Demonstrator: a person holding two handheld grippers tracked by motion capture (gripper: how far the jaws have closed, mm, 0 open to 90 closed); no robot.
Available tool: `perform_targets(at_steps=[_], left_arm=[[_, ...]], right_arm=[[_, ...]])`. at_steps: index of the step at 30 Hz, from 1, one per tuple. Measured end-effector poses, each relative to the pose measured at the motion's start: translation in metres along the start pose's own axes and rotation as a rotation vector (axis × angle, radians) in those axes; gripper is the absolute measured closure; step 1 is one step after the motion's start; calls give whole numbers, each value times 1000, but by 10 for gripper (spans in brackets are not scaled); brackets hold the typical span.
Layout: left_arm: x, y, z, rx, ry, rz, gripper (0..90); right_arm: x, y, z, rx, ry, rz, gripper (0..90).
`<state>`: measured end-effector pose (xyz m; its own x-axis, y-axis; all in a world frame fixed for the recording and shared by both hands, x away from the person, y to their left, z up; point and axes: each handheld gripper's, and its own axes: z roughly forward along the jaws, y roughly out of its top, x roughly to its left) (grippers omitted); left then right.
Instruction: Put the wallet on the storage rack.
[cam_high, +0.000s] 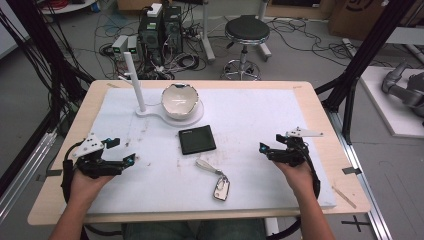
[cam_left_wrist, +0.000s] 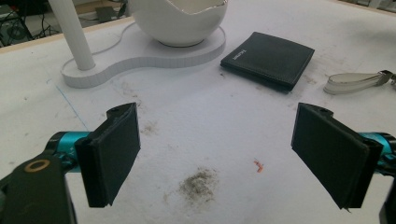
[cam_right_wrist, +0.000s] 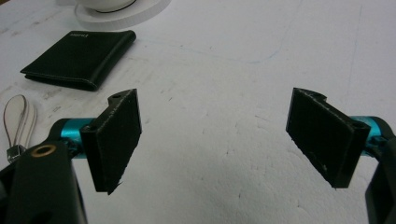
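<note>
While both grippers' jaws gape empty, key fob (cam_high: 221, 189) with strap (cam_high: 205, 165) angled up-left toward wallet (cam_high: 197, 139).

Wallet, key fob and bowl on the white mat

Black folded wallet (cam_high: 197, 139) lies flat mid-table; key fob (cam_high: 221, 189) with strap nearer; white bowl (cam_high: 179, 100) behind on a stand.

- The bowl (cam_high: 179, 100) sits on a stand base (cam_high: 148, 113) at the counter's (cam_high: 310, 100) far middle, a post (cam_high: 135, 82) at its left.
- The wallet (cam_high: 197, 139) lies nearer, the key fob (cam_high: 221, 188) nearest.
</note>
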<state>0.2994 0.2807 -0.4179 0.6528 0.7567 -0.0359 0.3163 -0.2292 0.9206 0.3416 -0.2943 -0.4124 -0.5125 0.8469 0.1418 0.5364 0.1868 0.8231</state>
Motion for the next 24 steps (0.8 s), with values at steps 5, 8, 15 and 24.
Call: perform_targets(at_steps=[5, 8, 15, 24], left_arm=[[0, 0, 0, 3, -4, 8, 155], [0, 0, -2, -1, -6, 7, 155], [0, 0, -1, -3, -4, 10, 155], [-2, 1, 0, -1, -7, 15, 155]], right_arm=[[2, 0, 1, 6, -4, -9, 185], [3, 1, 2, 6, -7, -15, 185], [5, 1, 5, 25, -6, -27, 185], [3, 1, 3, 15, -10, -21, 185]])
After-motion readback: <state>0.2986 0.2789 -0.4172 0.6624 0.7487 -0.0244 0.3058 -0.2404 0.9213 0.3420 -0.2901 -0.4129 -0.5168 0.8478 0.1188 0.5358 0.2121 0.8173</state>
